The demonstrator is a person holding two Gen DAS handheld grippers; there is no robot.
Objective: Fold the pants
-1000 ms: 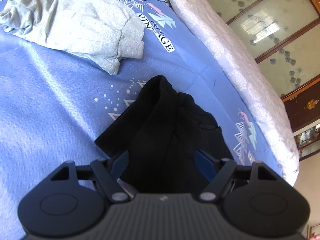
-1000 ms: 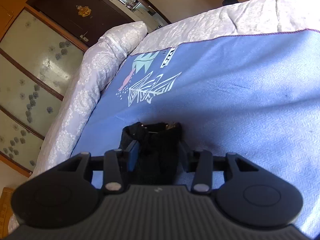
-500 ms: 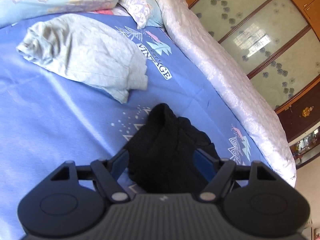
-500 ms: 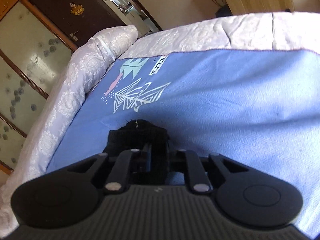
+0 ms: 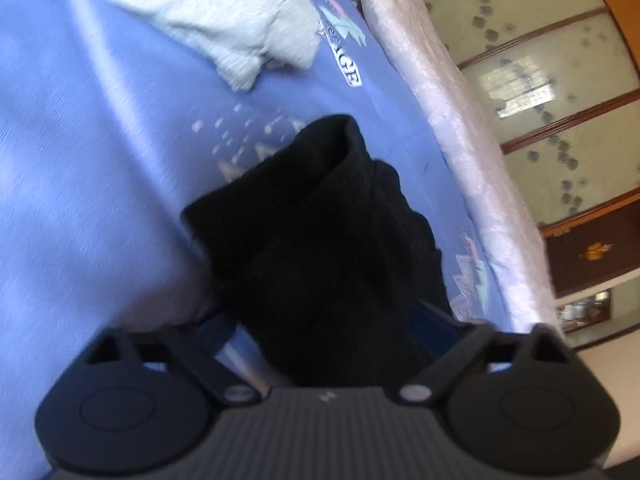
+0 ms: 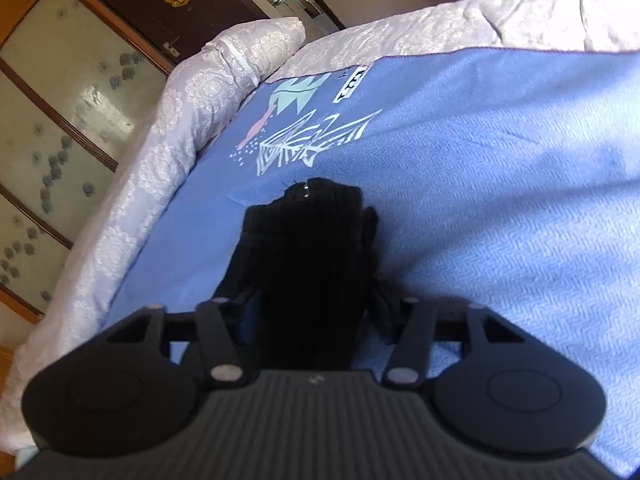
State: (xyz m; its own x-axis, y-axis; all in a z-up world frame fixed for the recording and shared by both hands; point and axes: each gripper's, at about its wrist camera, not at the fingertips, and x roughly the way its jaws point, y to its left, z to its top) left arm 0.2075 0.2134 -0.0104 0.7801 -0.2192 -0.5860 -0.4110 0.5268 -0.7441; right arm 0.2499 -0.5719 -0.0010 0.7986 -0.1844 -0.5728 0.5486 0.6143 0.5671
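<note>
Left wrist view, my left gripper: my jaws are clamped on a thick bunch of the black pants, which hang forward from me toward 12 o'clock over the blue blanket.
Left wrist view, what changed: half a second ago the pillows at the head of the bed were in sight; now the view has tipped down and closer, the picture is smeared with motion, and the grey garment sits higher, at 11 o'clock. The bunch looks the same between my jaws.
Left wrist view, surroundings: the white quilt runs along the bed edge at 2 o'clock, apart from the pants.
Right wrist view, my right gripper: my jaws grip the other bunch of the black pants, and the cloth fills the gap between them.
Right wrist view, what changed: half a second ago my jaws stood narrower; now they sit wider with more cloth between them, and more black fabric shows ahead at 12 o'clock, near the printed pattern.
Meaning for the task: I judge both ends are held and being carried across the blanket, so the fold is under way and not yet laid flat.
</note>
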